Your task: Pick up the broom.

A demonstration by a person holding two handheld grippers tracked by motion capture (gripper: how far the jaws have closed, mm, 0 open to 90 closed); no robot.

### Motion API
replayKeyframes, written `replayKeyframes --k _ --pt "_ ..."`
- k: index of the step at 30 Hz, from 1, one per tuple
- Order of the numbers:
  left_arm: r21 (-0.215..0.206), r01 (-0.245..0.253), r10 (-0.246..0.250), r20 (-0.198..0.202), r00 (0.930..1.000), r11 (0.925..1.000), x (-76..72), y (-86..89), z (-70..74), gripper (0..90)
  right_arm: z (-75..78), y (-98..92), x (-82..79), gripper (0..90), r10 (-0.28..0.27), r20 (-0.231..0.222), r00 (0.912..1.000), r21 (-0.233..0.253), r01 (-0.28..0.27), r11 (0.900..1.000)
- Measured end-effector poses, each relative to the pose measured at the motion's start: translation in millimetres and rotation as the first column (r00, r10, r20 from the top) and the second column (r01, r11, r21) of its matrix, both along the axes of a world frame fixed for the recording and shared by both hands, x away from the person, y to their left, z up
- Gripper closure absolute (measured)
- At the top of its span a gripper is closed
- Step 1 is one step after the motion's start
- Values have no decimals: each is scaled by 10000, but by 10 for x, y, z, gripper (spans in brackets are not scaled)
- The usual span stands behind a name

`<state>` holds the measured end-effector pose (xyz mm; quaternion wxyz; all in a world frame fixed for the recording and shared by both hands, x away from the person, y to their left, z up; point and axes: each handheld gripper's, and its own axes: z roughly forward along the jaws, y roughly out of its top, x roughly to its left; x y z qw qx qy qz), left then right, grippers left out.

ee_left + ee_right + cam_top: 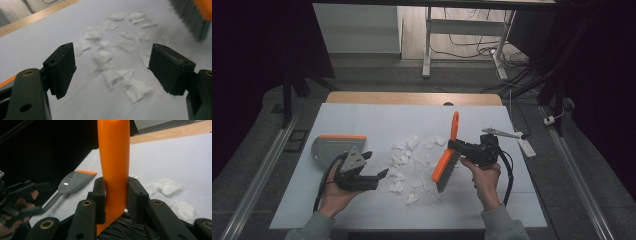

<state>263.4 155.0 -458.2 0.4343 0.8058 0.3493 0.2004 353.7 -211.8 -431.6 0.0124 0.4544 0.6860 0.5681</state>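
on the tabletop (pixel 362 120) i see a grey dustpan (pixel 332 146) near the left edge, paper scraps (pixel 409 162) mid-table. my right gripper (pixel 462 148) clamps the orange brush (pixel 447 162) by its handle, bristles down beside the scraps. my left gripper (pixel 374 165) hangs wide apart, holding nothing, near the dustpan.

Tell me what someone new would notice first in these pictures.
The orange brush stands out, clamped by its handle in the right gripper, bristles down at the right edge of the scattered white paper scraps mid-table. On the left, the open left gripper hovers near the grey dustpan with its orange edge.
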Motion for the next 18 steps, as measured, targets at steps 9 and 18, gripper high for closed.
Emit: replayKeyframes --k 9,18 --pt "-43 1563 -1562 215 9875 9877 54 -632 126 226 0 113 -70 706 -468 500 9977 352 450 9984" --pt "-430 1869 -1867 95 9824 9814 61 -895 -7 229 -64 225 -135 706 -1018 706 9923 757 964 9925"
